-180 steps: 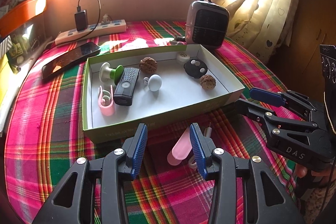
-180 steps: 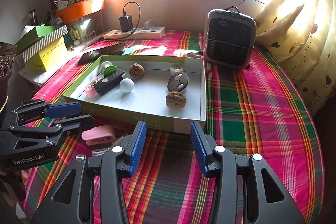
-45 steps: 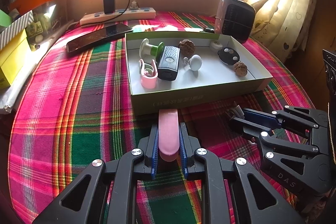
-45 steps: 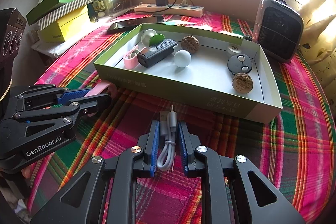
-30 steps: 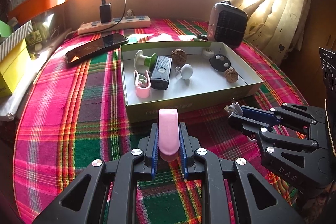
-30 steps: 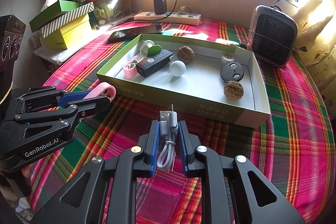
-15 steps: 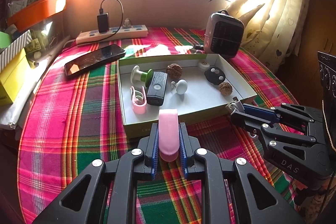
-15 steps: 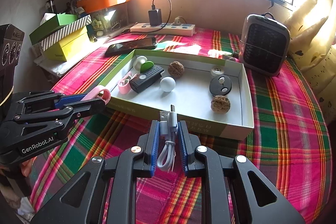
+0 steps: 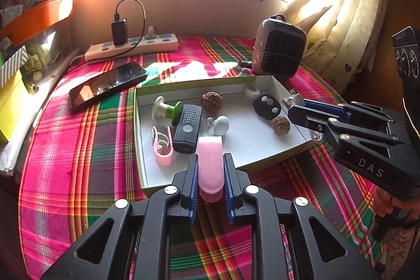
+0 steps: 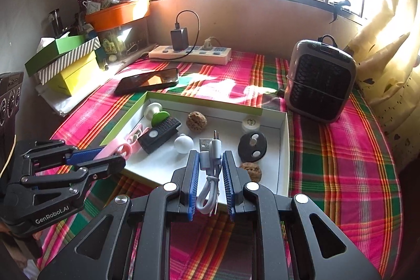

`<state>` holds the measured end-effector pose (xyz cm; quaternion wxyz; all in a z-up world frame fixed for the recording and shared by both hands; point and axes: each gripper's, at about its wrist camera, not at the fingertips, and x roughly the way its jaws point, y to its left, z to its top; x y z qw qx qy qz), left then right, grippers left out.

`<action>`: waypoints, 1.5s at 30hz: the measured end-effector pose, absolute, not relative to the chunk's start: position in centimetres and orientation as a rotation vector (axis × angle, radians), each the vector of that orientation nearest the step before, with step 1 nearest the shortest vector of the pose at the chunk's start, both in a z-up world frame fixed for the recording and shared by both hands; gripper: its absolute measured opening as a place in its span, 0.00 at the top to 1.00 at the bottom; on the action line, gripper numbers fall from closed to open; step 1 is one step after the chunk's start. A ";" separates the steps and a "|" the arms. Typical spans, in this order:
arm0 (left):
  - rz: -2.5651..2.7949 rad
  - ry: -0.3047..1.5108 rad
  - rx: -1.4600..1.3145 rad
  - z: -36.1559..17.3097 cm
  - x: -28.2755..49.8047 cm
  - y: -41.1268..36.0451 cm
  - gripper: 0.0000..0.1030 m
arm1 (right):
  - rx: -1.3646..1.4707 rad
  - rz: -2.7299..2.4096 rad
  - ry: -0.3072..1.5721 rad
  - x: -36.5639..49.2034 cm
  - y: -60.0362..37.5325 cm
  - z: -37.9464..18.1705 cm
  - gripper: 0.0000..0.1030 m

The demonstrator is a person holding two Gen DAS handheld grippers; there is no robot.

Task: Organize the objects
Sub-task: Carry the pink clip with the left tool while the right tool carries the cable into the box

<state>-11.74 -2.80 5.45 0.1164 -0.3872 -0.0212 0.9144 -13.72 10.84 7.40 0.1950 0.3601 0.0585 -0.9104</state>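
Note:
My left gripper (image 9: 210, 164) is shut on a flat pink clip (image 9: 210, 162) and holds it above the near edge of the green-rimmed white box (image 9: 189, 82). My right gripper (image 10: 209, 162) is shut on a coiled white USB cable (image 10: 210, 175), held above the box's near side (image 10: 136, 173). In the left wrist view the right gripper (image 9: 294, 109) hangs over the box's right wall. In the right wrist view the left gripper (image 10: 105, 156) shows with the pink clip (image 10: 113, 147). The box holds two walnuts, a black remote (image 9: 187, 127), a white ball, a black disc and another pink clip (image 9: 162, 146).
A phone (image 9: 107, 85) lies on the plaid cloth left of the box. A power strip (image 9: 131, 47) with a charger sits at the back. A small heater (image 9: 278, 54) stands behind the box's right corner. Stacked yellow and green boxes (image 10: 65, 64) stand at far left.
Both grippers have risen and moved forward over the box, each still holding its object. Six seconds ago both were open with the clip and cable lying on the cloth.

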 end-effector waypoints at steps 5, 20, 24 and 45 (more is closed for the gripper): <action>2.667 -0.065 -1.151 5.1 -13.1 -2.3 0.84 | 1.024 -2.547 0.183 -15.7 10.5 7.4 0.81; 2.643 -0.054 -1.226 3.2 -15.8 -1.2 0.84 | 1.129 -2.487 0.163 -20.4 9.6 5.1 0.81; 2.637 -0.058 -1.258 2.7 -16.5 -1.1 0.84 | 1.165 -2.454 0.159 -21.3 9.3 4.3 0.81; 2.620 -0.095 -1.280 2.4 -17.5 -1.1 0.84 | 1.237 -2.430 0.169 -22.9 8.7 2.5 0.81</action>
